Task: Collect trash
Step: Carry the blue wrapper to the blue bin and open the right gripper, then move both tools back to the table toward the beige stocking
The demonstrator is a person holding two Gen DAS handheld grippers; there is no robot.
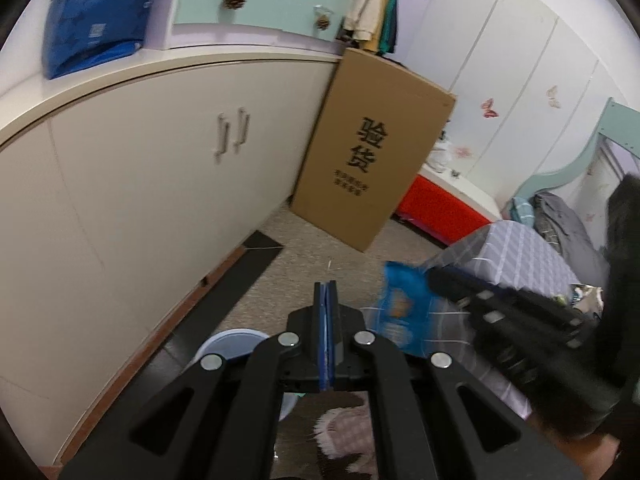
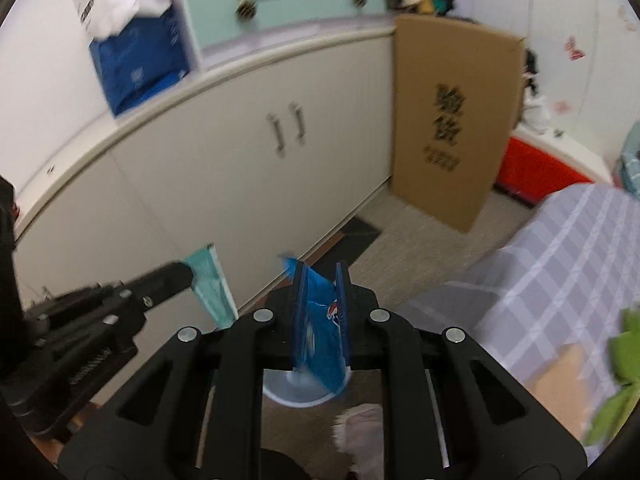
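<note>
My left gripper (image 1: 327,286) is shut on a thin teal wrapper, seen edge-on between its pads and flat in the right wrist view (image 2: 210,288), where the left gripper (image 2: 182,274) reaches in from the left. My right gripper (image 2: 321,276) is shut on a blue snack bag (image 2: 322,336), which also shows blurred in the left wrist view (image 1: 404,308) with the right gripper (image 1: 434,276) behind it. A pale blue round bin (image 2: 296,390) sits on the floor under the right gripper and also shows below the left gripper (image 1: 230,344).
A long beige cabinet (image 1: 140,184) runs along the left. A tall cardboard box (image 1: 372,148) leans at its far end, with a red-and-white box (image 1: 444,200) beyond. A bed with a grey checked cover (image 2: 560,264) is on the right. A fuzzy slipper (image 1: 344,436) lies below.
</note>
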